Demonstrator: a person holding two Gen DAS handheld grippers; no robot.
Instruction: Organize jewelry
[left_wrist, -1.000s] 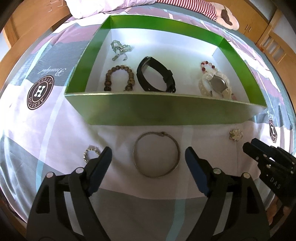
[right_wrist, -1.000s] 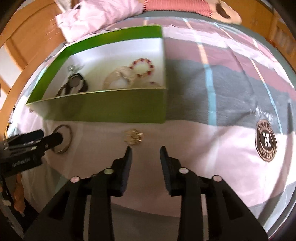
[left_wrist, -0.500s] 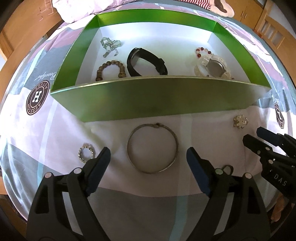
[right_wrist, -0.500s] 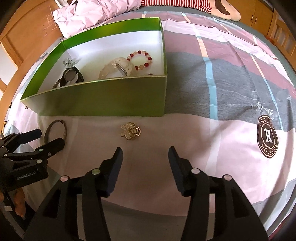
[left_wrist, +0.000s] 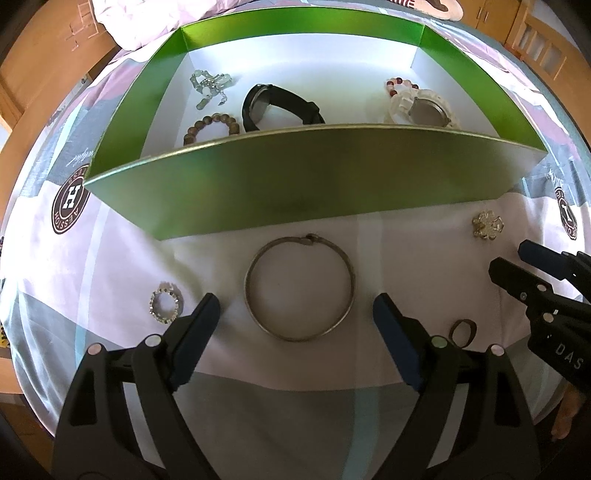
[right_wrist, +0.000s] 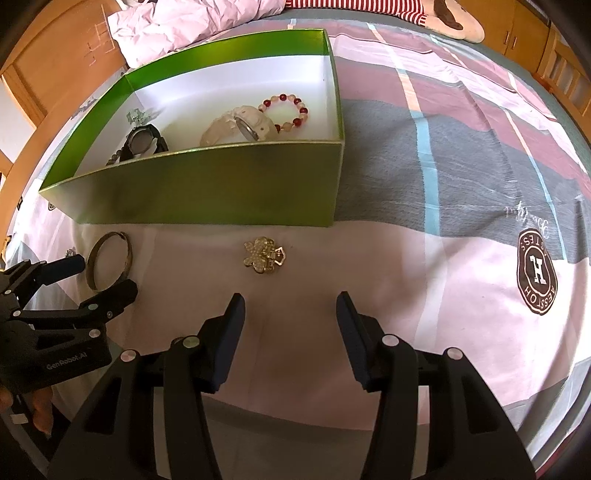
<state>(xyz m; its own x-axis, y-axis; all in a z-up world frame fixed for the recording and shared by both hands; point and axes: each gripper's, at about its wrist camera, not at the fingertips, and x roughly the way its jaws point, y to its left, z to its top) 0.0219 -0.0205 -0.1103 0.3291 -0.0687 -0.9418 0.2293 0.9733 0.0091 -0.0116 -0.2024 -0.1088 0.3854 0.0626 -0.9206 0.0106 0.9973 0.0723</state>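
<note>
While the left gripper (left_wrist: 295, 314) hovers with jaws wide apart on either side of the silver bangle (left_wrist: 300, 287), that bangle lies flat on the bedspread (left_wrist: 110, 266) just before the green box (left_wrist: 295, 184). At 3 o'clock from it, the right gripper (right_wrist: 290, 310) holds its jaws apart, the gold brooch (right_wrist: 264, 255) at its 12 o'clock, untouched. A beaded ring (left_wrist: 165, 302) lies at the bangle's 9 o'clock.

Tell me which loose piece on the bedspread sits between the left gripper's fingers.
The large silver bangle; the small rhinestone ring lies outside the left gripper.
</note>
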